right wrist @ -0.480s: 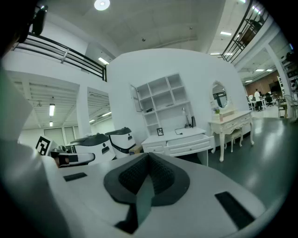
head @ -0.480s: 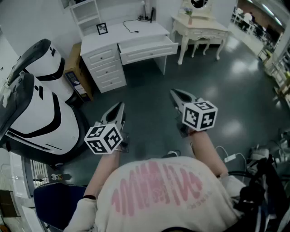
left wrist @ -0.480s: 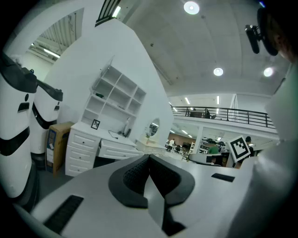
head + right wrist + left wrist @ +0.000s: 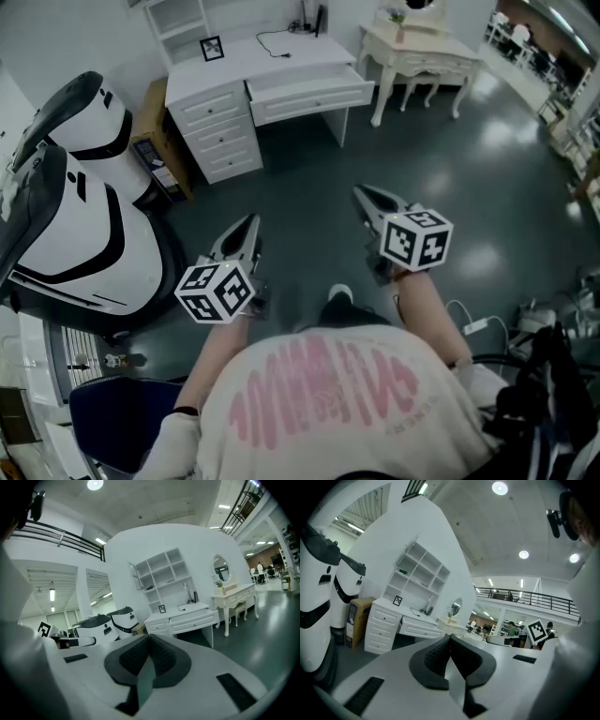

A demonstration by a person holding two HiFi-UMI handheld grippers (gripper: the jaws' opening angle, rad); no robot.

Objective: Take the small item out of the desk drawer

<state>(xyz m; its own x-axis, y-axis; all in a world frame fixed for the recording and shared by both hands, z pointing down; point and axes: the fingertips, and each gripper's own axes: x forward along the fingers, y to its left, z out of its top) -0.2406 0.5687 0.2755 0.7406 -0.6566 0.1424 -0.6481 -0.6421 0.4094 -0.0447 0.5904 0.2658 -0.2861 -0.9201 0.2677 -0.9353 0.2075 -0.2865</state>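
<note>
Approach is the step in hand. Left claw [image 4: 249, 225] and right claw [image 4: 362, 194] are both clenched on nothing, held over the floor well apart from the white tabletop [image 4: 272, 60]. Its drawer [image 4: 314, 94] stands pulled out; the small item cannot be made out from here. Next, likely: close in and release one claw above the drawer.

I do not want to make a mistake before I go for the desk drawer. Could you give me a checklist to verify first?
1. Left gripper empty: ok, shut on nothing.
2. Right gripper empty: ok, shut on nothing.
3. Desk drawer open: ok, pulled out.
4. Small item located: cannot tell, the drawer's inside does not show from here.
5. Drawer within reach: not ok, the desk stands well ahead of both grippers.
</note>
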